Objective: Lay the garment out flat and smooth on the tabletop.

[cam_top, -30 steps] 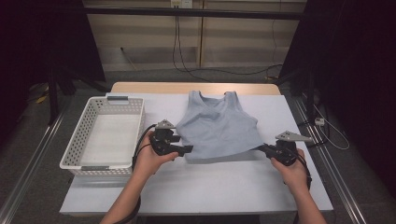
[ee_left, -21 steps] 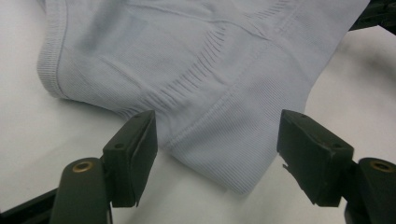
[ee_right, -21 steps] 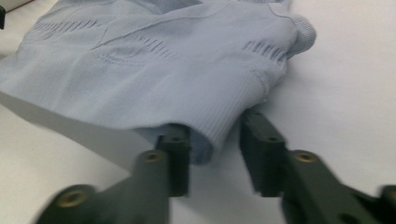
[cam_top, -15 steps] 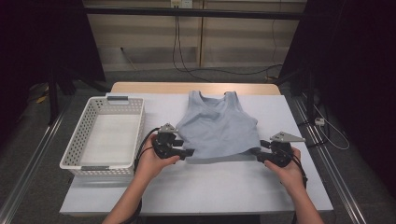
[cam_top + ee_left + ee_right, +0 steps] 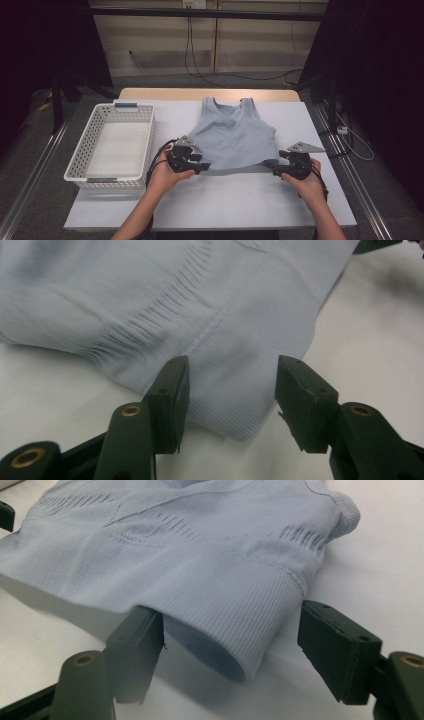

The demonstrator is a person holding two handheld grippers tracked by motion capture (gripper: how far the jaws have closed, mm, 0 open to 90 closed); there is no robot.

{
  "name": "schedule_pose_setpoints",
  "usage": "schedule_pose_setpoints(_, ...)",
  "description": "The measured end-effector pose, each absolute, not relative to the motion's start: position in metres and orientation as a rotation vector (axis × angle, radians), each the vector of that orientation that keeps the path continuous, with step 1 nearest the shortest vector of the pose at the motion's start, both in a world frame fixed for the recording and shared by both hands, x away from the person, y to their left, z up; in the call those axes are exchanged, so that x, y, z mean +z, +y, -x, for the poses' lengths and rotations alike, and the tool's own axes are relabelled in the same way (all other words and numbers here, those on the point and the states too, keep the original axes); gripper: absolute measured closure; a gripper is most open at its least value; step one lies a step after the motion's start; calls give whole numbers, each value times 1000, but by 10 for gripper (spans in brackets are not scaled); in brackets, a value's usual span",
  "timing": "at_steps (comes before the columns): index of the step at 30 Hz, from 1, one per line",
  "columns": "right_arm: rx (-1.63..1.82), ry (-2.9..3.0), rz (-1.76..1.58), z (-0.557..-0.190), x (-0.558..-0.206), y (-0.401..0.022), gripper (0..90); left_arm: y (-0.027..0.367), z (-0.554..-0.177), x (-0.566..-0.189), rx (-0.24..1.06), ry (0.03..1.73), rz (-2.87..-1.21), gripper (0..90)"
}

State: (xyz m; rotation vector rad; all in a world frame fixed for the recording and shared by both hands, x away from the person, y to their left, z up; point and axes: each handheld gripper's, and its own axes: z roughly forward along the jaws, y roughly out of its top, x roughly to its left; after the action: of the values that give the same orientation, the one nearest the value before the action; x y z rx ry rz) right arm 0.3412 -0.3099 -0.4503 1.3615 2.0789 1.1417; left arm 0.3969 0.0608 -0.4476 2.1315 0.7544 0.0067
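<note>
Left gripper (image 5: 199,167) jaws just closing, right gripper (image 5: 274,169) jaws just opening, both low, facing inward

Two black hand-held units, left gripper (image 5: 201,165) and right gripper (image 5: 270,167), each matte and blocky, topped by a grey three-cornered plate (image 5: 305,147) with small dark holes and trailing a black cable (image 5: 156,161) looped back from behind the fingers. Seen close: thick black arms ending in squared, flat-faced fingers (image 5: 172,390), a brass-coloured ringed screw (image 5: 131,410) set just behind each one and small dimples along the outer edge of the fingers (image 5: 337,647). Forearms bare, no sleeves showing, a dark strap (image 5: 320,181) wrapped at the wrist well behind the right fingers.
</note>
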Motion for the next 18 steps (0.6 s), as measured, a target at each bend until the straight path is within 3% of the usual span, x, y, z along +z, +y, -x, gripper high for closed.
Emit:
schedule_pose_setpoints(11,1155,2066,-1380,-339,-451,-314,264,53,-397,-456,4,736,-2204,529)
schedule_pose_setpoints(18,1150,2062,-1385,-338,-452,-315,263,50,-395,-455,50,713,-2246,660)
